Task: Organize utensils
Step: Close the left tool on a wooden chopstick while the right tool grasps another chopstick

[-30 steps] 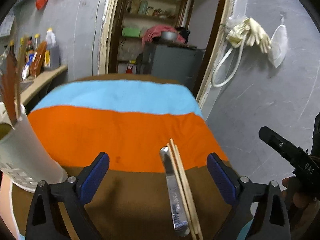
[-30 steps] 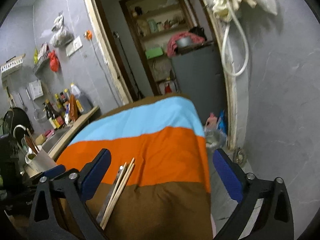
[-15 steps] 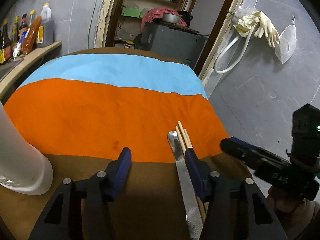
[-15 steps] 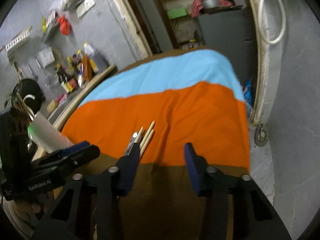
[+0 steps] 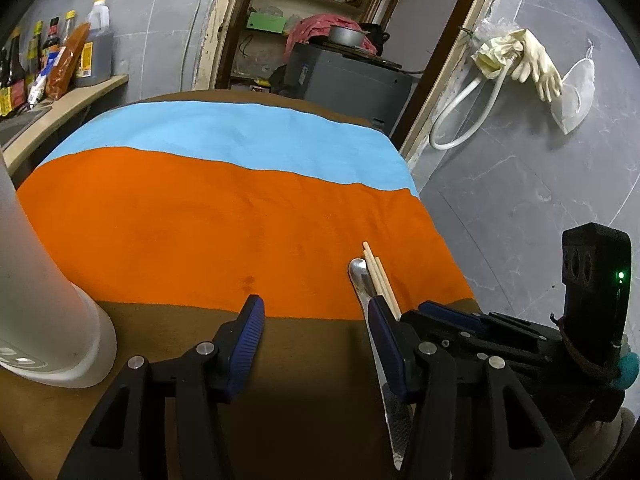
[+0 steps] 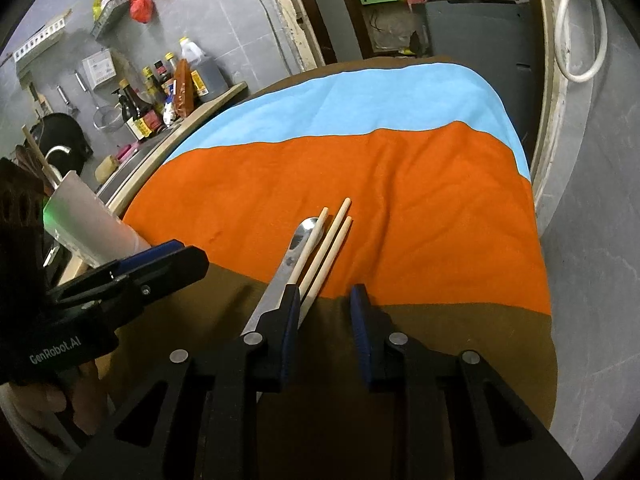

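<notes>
We see a table under a striped cloth (image 5: 224,216), banded blue at the far end, orange in the middle and brown nearest us. On the left of it stands a white utensil holder (image 5: 44,320), with wooden sticks poking up from it in the right wrist view. On the right side of the cloth, across the line between orange and brown, lie a metal utensil (image 6: 296,240) and three wooden chopsticks (image 6: 332,240), side by side and pointing away from us, the chopsticks just right of the metal piece, one of them resting across its rounded end.

The left gripper (image 5: 316,316) hangs low over the brown band, its jaws partly spread with only bare cloth between them; its right finger sits over the metal utensil. The right gripper (image 6: 326,300) is just beside it on the right, pointing down at the same bundle. Its jaws have just been closing and are now narrow. Its left finger lies over the near parts of the chopsticks and metal utensil, and we cannot tell whether the pads pinch anything; the gap itself shows only cloth.
</notes>
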Action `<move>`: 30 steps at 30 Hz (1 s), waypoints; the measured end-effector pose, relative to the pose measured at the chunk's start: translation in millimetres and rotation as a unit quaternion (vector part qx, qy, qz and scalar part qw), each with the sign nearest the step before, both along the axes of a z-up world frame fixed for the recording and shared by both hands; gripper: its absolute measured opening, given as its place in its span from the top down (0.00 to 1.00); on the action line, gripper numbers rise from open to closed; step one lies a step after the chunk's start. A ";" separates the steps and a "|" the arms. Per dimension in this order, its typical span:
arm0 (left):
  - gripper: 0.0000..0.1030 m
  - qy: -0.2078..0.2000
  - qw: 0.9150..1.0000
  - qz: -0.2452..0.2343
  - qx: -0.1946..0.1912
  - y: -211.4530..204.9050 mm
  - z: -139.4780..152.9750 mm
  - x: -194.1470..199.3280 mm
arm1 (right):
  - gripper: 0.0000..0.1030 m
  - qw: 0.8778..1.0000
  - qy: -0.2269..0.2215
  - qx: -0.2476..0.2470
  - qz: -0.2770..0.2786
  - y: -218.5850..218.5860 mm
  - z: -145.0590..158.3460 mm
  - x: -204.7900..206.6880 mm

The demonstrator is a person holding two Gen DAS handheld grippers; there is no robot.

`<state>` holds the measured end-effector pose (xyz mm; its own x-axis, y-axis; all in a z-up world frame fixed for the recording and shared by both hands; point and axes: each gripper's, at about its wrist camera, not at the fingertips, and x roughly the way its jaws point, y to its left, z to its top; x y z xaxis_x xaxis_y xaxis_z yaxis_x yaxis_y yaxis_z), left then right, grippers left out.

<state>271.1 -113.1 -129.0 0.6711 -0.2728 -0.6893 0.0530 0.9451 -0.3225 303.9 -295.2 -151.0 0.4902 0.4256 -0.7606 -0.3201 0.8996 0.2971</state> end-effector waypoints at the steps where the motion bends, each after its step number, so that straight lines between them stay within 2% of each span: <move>1: 0.50 0.001 1.000 0.000 -0.001 0.8 -0.3 -0.1 | 0.78 1.000 0.001 -0.001 0.000 -1.0 0.0 1.3; 7: 0.60 0.010 1.000 -0.017 -0.001 -4.2 -2.1 0.0 | 0.78 1.000 0.015 -0.008 0.000 -4.0 0.7 -6.4; 13: 0.62 0.021 0.999 -0.035 -0.005 -10.6 -4.2 -6.1 | 0.78 0.999 0.026 -0.036 -0.006 1.8 5.9 -20.0; 16: 0.62 0.027 0.999 -0.034 -0.011 -8.4 -5.8 -6.8 | 0.77 0.997 0.028 -0.068 -0.005 8.3 10.2 -26.6; 21: 0.62 0.044 0.998 -0.044 -0.025 -5.8 -7.8 -4.6 | 0.78 0.986 0.009 -0.167 0.017 22.3 18.0 -45.8; 22: 0.63 0.048 0.997 -0.052 -0.027 -7.2 -8.8 -4.1 | 0.78 0.985 0.010 -0.173 0.014 22.4 19.3 -48.3; 25: 0.71 0.059 0.995 -0.075 -0.026 -14.0 -12.3 -3.2 | 0.78 0.985 0.014 -0.173 0.007 18.6 22.4 -50.8; 30: 0.72 0.071 0.992 -0.102 -0.036 -20.4 -13.9 0.7 | 0.81 0.981 0.011 -0.191 0.002 11.4 26.2 -60.6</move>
<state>271.9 -133.5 -142.9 0.4943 -0.4444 -0.7471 0.1897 0.8939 -0.4062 243.3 -283.8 -124.8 0.4717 0.1085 -0.8751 -0.3205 0.9456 -0.0555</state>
